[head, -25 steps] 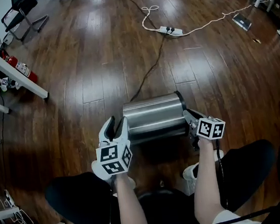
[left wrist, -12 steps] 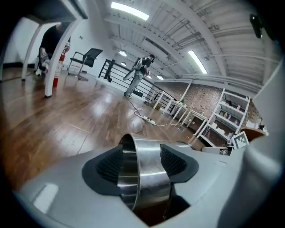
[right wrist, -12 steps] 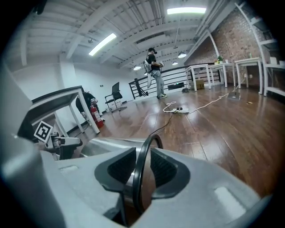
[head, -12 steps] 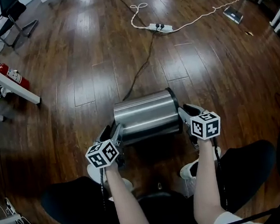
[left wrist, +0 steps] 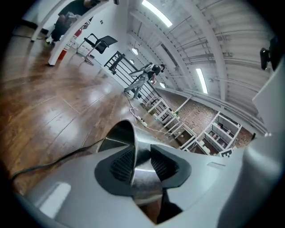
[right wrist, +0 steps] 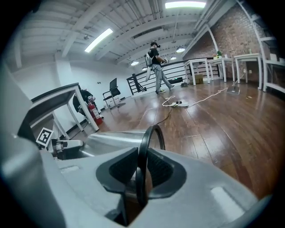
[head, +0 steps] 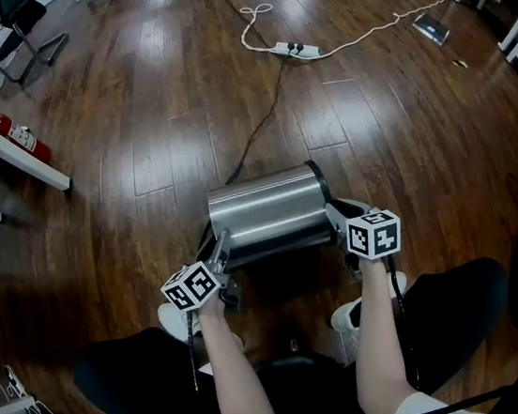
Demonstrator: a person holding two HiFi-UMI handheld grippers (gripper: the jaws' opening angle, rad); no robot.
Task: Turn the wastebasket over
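One steel wastebasket [head: 269, 214] lies on its side on the wooden floor [head: 134, 123], just in front of the person's knees, with its open mouth toward the left and its base toward the right. Two tools hold it, one at each end. The left tool [head: 219, 251] has the thin metal rim [left wrist: 129, 133] of the mouth between its two pads, one pad inside the wall and one outside, and its jaws are closing on it. The right tool [head: 337, 216] has the black ring [right wrist: 151, 131] at the base end between its two pads, and its jaws are closing on that ring as well. Farther out on the floor lie one white power strip [head: 298, 50] and one dark cable [head: 266, 120] running toward the wastebasket. One red fire extinguisher [head: 18, 138] lies at the far left under a white bench [head: 5, 149].
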